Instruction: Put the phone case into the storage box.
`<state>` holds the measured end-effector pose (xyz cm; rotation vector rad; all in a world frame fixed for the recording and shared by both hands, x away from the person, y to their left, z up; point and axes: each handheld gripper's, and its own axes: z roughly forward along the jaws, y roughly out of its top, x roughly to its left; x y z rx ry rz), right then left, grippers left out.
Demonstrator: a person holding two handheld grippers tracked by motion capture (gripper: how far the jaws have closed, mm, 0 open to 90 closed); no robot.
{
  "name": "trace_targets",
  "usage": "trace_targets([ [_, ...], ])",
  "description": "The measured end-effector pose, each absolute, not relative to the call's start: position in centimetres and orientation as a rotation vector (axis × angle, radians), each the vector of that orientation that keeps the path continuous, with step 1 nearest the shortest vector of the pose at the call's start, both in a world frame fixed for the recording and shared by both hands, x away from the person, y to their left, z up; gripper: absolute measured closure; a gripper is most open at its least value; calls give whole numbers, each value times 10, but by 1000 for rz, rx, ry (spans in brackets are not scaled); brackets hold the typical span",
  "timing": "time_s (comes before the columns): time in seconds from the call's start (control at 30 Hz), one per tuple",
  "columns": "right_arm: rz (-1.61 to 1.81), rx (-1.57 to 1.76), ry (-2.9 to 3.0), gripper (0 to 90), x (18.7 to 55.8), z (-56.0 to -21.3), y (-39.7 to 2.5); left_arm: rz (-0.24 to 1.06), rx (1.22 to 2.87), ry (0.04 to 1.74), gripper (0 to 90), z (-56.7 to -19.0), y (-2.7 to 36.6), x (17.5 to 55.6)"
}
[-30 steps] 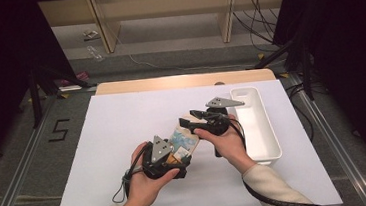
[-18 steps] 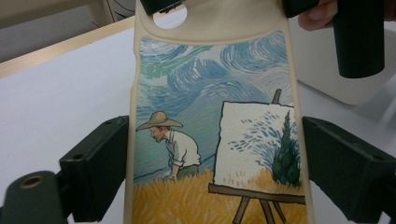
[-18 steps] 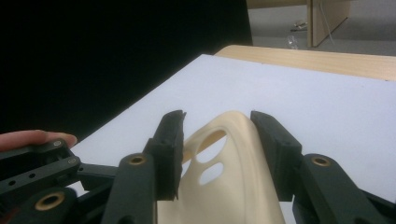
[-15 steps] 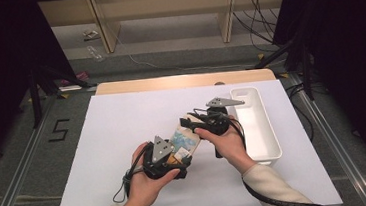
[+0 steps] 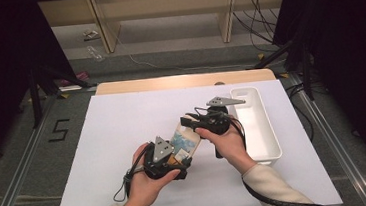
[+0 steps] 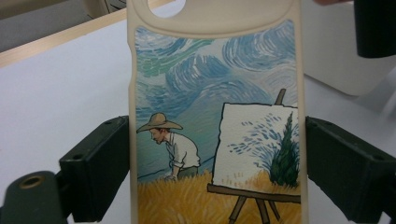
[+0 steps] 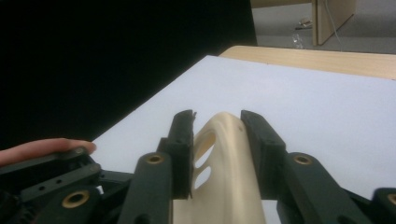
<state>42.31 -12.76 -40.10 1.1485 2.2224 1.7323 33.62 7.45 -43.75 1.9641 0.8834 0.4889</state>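
Compared with a second ago, almost nothing has shifted: your hands, both tools and the case sit in nearly the same spot, the right tool perhaps a touch closer to the case's far end.

Your left gripper clamps the cream-rimmed phone case with a painted wheat-field scene across its width; in the left gripper view the two black jaws press against the case's long side edges, spread only as wide as the case. Your right gripper straddles the far, camera-cutout end; in the right gripper view its jaws stand on either side of the curved cream rim, close against it, though I cannot tell whether they truly pinch it.

The case is held just above the white tabletop, right of centre, between your two hands. To its right, the long white plastic bin lies near your right hand, so room there is tight. To the left and toward the wooden far edge the table is open.

The case's long axis runs from your left gripper up and right toward the right gripper, cutout end farthest from you, painted side up.
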Motion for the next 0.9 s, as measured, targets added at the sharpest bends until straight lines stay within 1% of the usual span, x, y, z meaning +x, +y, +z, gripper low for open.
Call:
trace_targets([
  [0.27,1732,1108,2241,778,414,-389,-122,485,1990,878,111,-441,73,337],
  [0.3,1737,1106,2236,793,412,-388,-121,489,1973,862,210,-441,74,336],
  [0.33,1735,1097,2230,795,411,-386,-120,528,1944,871,391,-441,74,335],
  [0.37,1725,1085,2244,797,410,-385,-119,543,1952,869,405,-440,74,336],
  [0.4,1706,1073,2253,798,409,-385,-117,549,1949,871,365,-439,74,337],
  [0.47,1730,1081,2235,799,406,-384,-116,550,1938,887,335,-438,77,339],
  [0.57,1745,1057,2217,799,405,-378,-116,534,1919,889,323,-438,81,340],
  [0.9,1702,1010,2233,799,406,-375,-120,492,1920,852,215,-441,88,345],
])
